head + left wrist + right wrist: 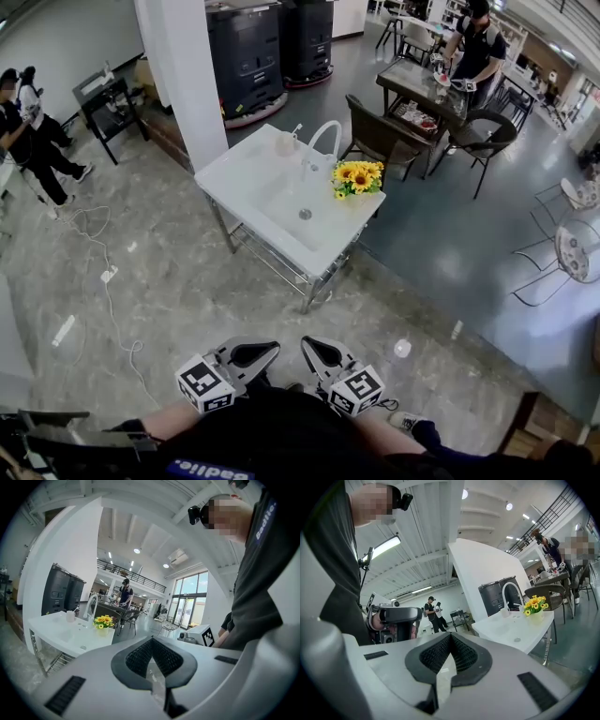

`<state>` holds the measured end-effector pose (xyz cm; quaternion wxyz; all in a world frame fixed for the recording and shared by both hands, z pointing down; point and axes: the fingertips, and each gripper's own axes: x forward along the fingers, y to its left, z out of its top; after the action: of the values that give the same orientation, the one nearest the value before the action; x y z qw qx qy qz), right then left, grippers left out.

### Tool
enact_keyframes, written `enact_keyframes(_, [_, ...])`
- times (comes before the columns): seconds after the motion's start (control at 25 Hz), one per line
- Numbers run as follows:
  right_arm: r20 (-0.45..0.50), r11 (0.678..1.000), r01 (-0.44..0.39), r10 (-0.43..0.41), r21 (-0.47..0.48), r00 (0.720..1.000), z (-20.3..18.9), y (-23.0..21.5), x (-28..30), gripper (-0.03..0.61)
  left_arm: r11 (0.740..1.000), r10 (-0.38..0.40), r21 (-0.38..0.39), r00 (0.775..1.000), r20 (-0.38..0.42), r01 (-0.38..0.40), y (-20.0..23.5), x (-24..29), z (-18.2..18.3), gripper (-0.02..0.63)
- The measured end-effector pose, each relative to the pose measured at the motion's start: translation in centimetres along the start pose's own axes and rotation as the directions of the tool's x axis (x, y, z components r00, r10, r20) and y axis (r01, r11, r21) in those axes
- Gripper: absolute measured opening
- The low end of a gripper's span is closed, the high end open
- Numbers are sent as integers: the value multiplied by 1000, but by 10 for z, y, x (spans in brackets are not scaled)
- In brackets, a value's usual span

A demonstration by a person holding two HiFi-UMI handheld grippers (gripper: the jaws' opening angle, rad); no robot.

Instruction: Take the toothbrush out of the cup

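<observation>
Left tool [258, 353], head view: grey, two-jaw, jaws closed together on nothing, low in frame near the person's body and aimed at the white sink tabletop [246, 173]. The right tool [319, 352] is alongside, equally closed and empty. The small pale cup [285, 143] holding the white toothbrush [296, 129] stands at the tabletop's far corner, just beside the curved white tap [323, 136] and well apart from both tools. Potted yellow sunflowers [358, 177] are at the right edge.

Left gripper view: left tool [151, 641], ribbed black pads meeting, nothing between. The cup [70, 616] is distant.

Right gripper view: right tool [450, 637], pads meeting, empty. The cup [505, 612] is beside the tap.

Step in hand, judged: approach. Close in, open one tool early, pinch the toothbrush handle above the rim and lift straight up. The cup looks light, so steady it with the other tool and keep clear of the tap.
</observation>
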<state>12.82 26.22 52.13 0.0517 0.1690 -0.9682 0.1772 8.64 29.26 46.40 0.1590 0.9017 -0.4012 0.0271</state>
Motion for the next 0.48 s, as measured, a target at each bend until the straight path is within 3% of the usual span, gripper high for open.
enact_keyframes(0.48, [-18, 998, 68, -68, -5, 998, 15, -29, 40, 9, 999, -48, -21, 999, 25, 49, 62, 13, 17, 2])
